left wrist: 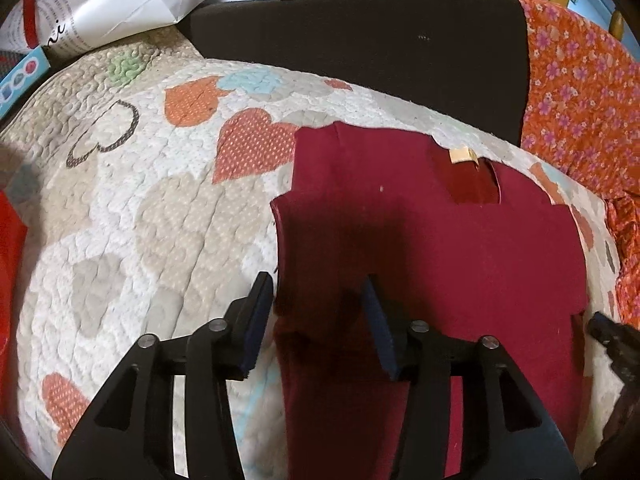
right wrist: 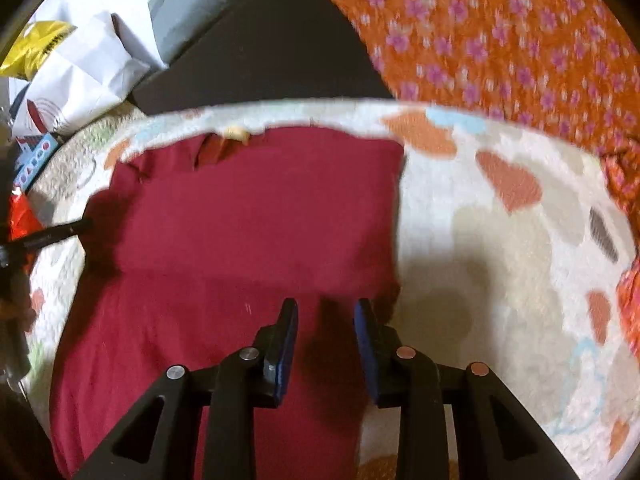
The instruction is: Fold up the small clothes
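Observation:
A dark red small shirt (left wrist: 440, 240) lies flat on a quilt with heart shapes (left wrist: 160, 208), its neck label (left wrist: 462, 156) at the far end. A folded upper layer covers its far half. My left gripper (left wrist: 317, 282) is open and straddles the shirt's left edge; the pads do not press the cloth. In the right wrist view the same shirt (right wrist: 256, 208) fills the left half, and my right gripper (right wrist: 327, 304) hangs open just over its right edge, with red cloth showing in the gap. Each gripper's tip shows at the other view's edge.
An orange floral cloth (left wrist: 580, 92) (right wrist: 500, 32) lies beyond the quilt to the right. A dark cushion (left wrist: 360, 48) borders the far side. White paper bags (left wrist: 120, 0) and a blue box (left wrist: 20, 80) sit at the far left. Something red (left wrist: 10, 260) lies at the left edge.

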The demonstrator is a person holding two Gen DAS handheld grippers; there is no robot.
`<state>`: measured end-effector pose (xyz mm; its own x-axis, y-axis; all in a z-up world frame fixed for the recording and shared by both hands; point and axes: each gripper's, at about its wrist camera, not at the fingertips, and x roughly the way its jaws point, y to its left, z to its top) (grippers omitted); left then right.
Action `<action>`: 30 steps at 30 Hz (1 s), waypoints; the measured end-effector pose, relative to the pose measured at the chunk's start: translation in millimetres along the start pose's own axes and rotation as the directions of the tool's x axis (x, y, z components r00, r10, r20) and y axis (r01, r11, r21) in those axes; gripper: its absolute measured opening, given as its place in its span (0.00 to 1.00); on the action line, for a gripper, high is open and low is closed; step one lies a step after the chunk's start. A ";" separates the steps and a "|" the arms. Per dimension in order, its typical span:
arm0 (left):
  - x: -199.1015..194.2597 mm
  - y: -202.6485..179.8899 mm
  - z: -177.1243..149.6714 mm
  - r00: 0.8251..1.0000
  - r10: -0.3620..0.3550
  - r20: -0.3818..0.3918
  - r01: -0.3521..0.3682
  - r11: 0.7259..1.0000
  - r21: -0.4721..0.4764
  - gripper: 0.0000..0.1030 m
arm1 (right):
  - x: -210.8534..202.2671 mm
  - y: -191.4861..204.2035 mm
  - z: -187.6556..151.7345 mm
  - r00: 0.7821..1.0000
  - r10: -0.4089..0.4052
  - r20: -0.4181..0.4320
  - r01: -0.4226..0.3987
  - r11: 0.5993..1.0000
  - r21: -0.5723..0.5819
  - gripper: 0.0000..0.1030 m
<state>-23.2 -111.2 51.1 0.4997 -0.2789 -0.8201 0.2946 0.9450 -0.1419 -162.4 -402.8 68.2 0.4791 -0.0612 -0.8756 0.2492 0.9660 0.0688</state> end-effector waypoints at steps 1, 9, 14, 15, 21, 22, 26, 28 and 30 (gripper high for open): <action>-0.4 0.2 -3.9 1.000 0.004 -0.004 -0.004 1.000 0.005 0.46 | 13.6 -2.9 -5.7 0.999 -0.009 -0.041 0.011 0.999 0.032 0.27; -27.4 -1.3 -36.4 1.000 -0.001 -0.013 0.001 1.000 0.008 0.46 | -16.4 -1.3 -21.8 0.994 0.102 -0.027 -0.098 0.989 0.112 0.28; -43.8 -9.0 -67.0 1.000 -0.010 -0.015 0.010 1.000 0.014 0.59 | -53.9 4.1 -51.9 0.988 0.150 -0.025 -0.147 0.984 0.100 0.34; -46.0 -12.2 -73.3 1.000 -0.017 -0.019 0.017 1.000 0.017 0.59 | -59.5 3.9 -60.6 0.989 0.149 -0.022 -0.146 0.983 0.110 0.36; -61.7 -22.6 -98.0 1.000 -0.010 -0.018 0.011 0.999 0.052 0.59 | -56.6 9.3 -92.6 0.988 0.146 -0.053 -0.139 0.984 0.114 0.38; -63.9 -21.6 -100.4 1.000 -0.011 -0.018 0.011 0.999 0.050 0.59 | -55.5 8.9 -95.4 0.989 0.137 -0.055 -0.130 0.985 0.114 0.38; -76.9 -1.9 -117.2 0.999 -0.028 -0.040 0.028 1.000 -0.005 0.59 | -54.9 -0.8 -106.0 0.993 0.111 -0.048 -0.102 0.983 0.156 0.38; -81.6 11.0 -130.4 0.997 -0.051 -0.063 0.048 0.998 -0.047 0.59 | -53.3 -5.8 -112.4 0.988 0.134 -0.074 -0.119 0.977 0.179 0.38; -83.1 19.6 -144.4 0.993 -0.070 -0.096 0.061 0.994 -0.087 0.59 | -53.2 -10.1 -119.2 0.981 0.172 -0.095 -0.150 0.969 0.197 0.38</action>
<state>-176.6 -44.8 36.5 0.3971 -0.3262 -0.8579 0.2528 0.9374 -0.2394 -290.7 -379.4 57.1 0.4328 0.1296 -0.8921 0.3352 0.8955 0.2927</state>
